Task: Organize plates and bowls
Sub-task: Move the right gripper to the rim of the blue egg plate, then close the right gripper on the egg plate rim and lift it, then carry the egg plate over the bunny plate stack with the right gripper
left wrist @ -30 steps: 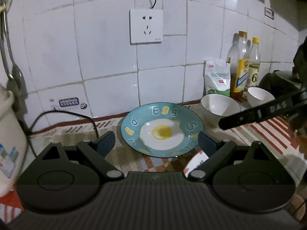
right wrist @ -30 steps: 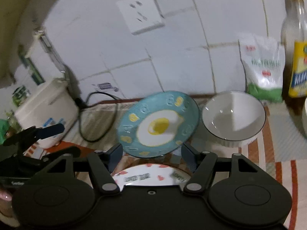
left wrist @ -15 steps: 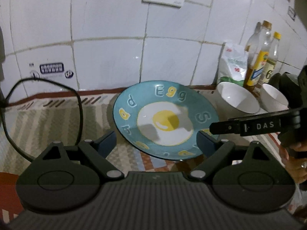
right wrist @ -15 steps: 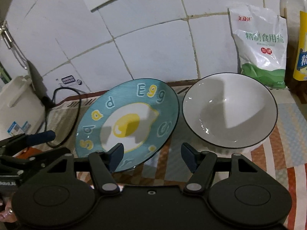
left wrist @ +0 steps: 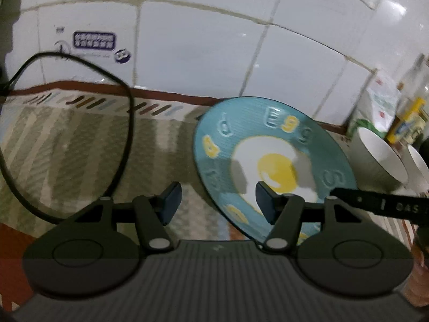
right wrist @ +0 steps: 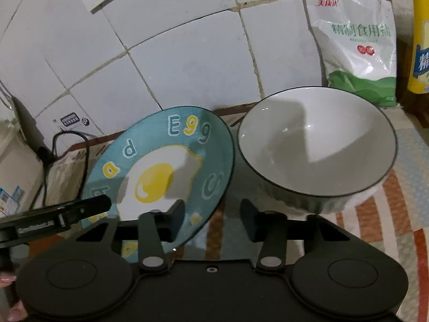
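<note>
Blue egg plate (left wrist: 273, 158) is sitting on the striped mat (left wrist: 80, 145) by the tiled wall (left wrist: 187, 40), white bowl (right wrist: 316, 150) just beside it on its right. Left gripper (left wrist: 215, 201) is straddling the plate's left rim, jaws just been closing but pads not pressing on it. Right gripper (right wrist: 211, 218) is straddling the plate's right rim, jaws also just been closing, still apart, nothing pinched. Salt bag (right wrist: 356, 43) is standing behind the bowl. Black cable (left wrist: 126, 139) is looping across the mat.
</note>
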`<state>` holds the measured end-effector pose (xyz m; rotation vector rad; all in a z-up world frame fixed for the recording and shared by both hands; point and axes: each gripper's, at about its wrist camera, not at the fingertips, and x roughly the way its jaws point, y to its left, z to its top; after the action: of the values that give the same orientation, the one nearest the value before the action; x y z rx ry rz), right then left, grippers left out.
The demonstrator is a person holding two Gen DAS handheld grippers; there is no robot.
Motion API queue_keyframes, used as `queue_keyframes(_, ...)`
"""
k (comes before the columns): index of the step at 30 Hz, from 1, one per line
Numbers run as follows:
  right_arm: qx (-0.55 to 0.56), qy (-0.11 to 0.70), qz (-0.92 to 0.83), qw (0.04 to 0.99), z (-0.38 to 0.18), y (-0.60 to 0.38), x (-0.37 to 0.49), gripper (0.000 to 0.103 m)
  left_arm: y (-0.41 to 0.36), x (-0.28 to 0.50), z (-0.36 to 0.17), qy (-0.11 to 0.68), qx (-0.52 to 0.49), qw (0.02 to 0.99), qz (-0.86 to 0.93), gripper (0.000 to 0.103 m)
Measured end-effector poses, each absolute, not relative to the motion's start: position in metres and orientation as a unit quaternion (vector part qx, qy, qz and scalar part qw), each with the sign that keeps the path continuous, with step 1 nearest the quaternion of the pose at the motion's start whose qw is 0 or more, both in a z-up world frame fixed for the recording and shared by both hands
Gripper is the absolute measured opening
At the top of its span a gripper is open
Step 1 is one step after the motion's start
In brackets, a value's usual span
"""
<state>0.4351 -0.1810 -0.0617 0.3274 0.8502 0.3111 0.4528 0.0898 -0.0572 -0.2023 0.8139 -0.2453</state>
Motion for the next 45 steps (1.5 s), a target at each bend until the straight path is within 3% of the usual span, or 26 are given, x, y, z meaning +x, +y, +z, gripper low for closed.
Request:
queue_keyframes(2,0.180,0.414,0.153,0.879,-0.064,-0.181,0.440,0.038,0.093,0.457,-0.060,0.393,-0.112,0.905,-0.122,0.059)
queue_keyframes(4,0.191,0.416,0.152,0.876,-0.065,-0.180,0.446,0.038,0.091,0.461,-0.061,0.397,-0.097,0.904,-0.124,0.029)
queue_keyframes(6,0.192,0.417,0.148,0.876,-0.065,-0.178,0.447,0.038,0.090,0.463,-0.062,0.391,-0.092,0.907,-0.131,0.021)
queue_keyframes(7,0.185,0.417,0.146,0.878,-0.065,-0.177,0.447,0.036,0.092,0.464,-0.064,0.390,-0.099,0.906,-0.133,0.021)
queue_keyframes(8,0.170,0.416,0.138,0.883,-0.065,-0.175,0.445,0.024,0.093,0.464,-0.064,0.389,-0.103,0.906,-0.134,0.021)
queue_keyframes(11,0.169,0.410,0.142,0.885,-0.066,-0.178,0.442,0.022,0.092,0.460,-0.064,0.382,-0.099,0.909,-0.133,0.021)
queue_keyframes(25,0.139,0.379,0.164,0.900,-0.032,-0.172,0.413,0.022,0.087,0.413,-0.031,0.323,-0.039,0.939,-0.111,0.021)
queue_keyframes(45,0.108,0.384,0.191,0.897,0.025,-0.196,0.293,0.022,0.077,0.285,0.024,0.324,-0.015,0.938,-0.124,0.022)
